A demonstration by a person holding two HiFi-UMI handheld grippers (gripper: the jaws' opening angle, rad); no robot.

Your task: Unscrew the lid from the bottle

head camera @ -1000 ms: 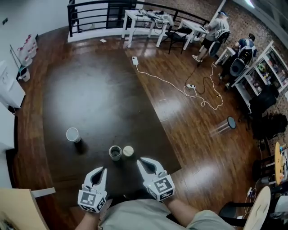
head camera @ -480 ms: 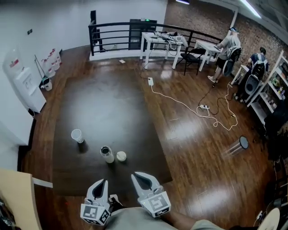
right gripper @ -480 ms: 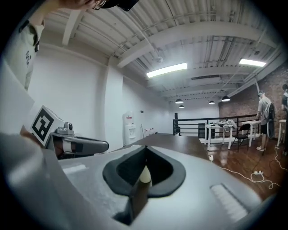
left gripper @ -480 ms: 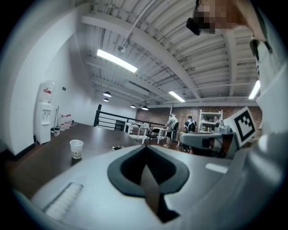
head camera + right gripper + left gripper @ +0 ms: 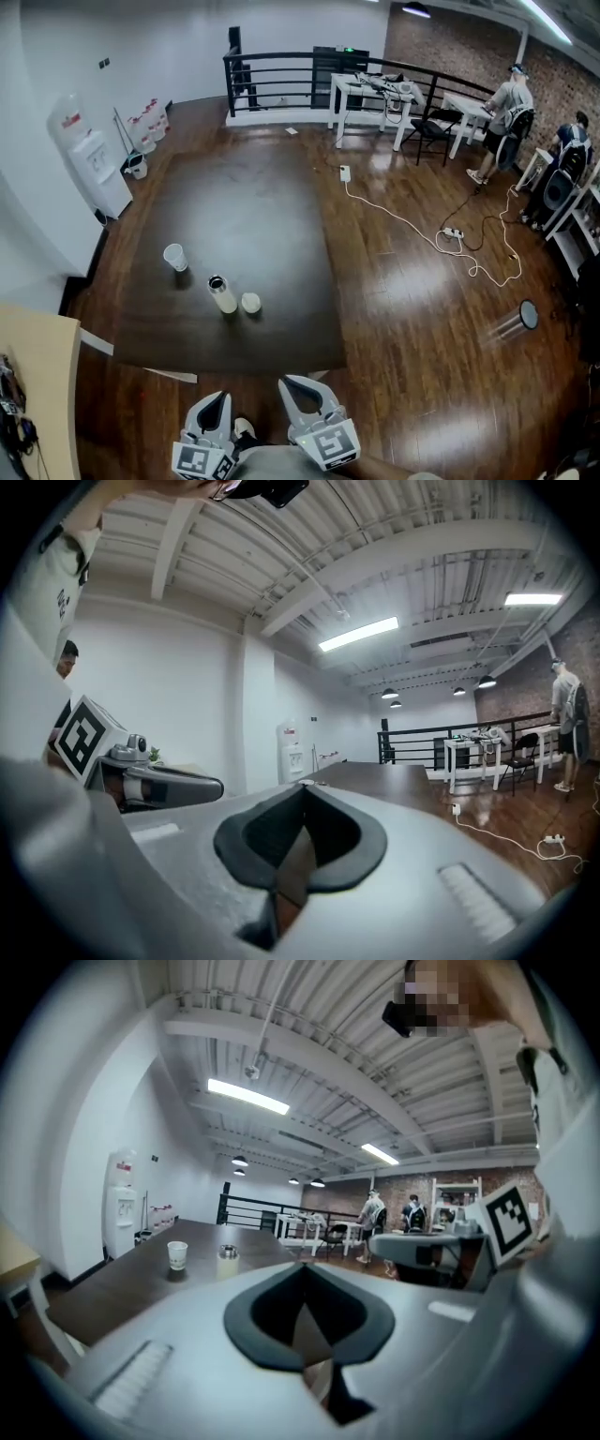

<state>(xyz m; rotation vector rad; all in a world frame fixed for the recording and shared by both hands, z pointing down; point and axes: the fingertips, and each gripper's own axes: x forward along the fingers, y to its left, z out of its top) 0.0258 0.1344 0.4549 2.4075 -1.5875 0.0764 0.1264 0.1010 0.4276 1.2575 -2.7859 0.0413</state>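
An open clear bottle [image 5: 222, 294] stands on the dark table [image 5: 253, 225], and its white lid [image 5: 250, 302] lies on the tabletop just right of it. Both grippers are held close to my body at the bottom of the head view, well short of the table's near edge. My left gripper [image 5: 215, 398] is shut with nothing in it, and so is my right gripper [image 5: 298, 384]. In the left gripper view the bottle [image 5: 227, 1258] shows far ahead beyond the shut tips [image 5: 302, 1283]. The right gripper view looks along its shut tips [image 5: 302, 803] across the table.
A white paper cup [image 5: 175, 256] stands on the table left of the bottle. A water dispenser [image 5: 89, 159] stands by the left wall. White desks [image 5: 370, 98], a black railing [image 5: 281, 70] and people [image 5: 506, 103] are at the back. A white cable [image 5: 422, 225] runs over the wooden floor.
Both grippers have drawn back from the bottle and lid toward my body and risen. The head view has pulled away, so the table's things look smaller and farther.
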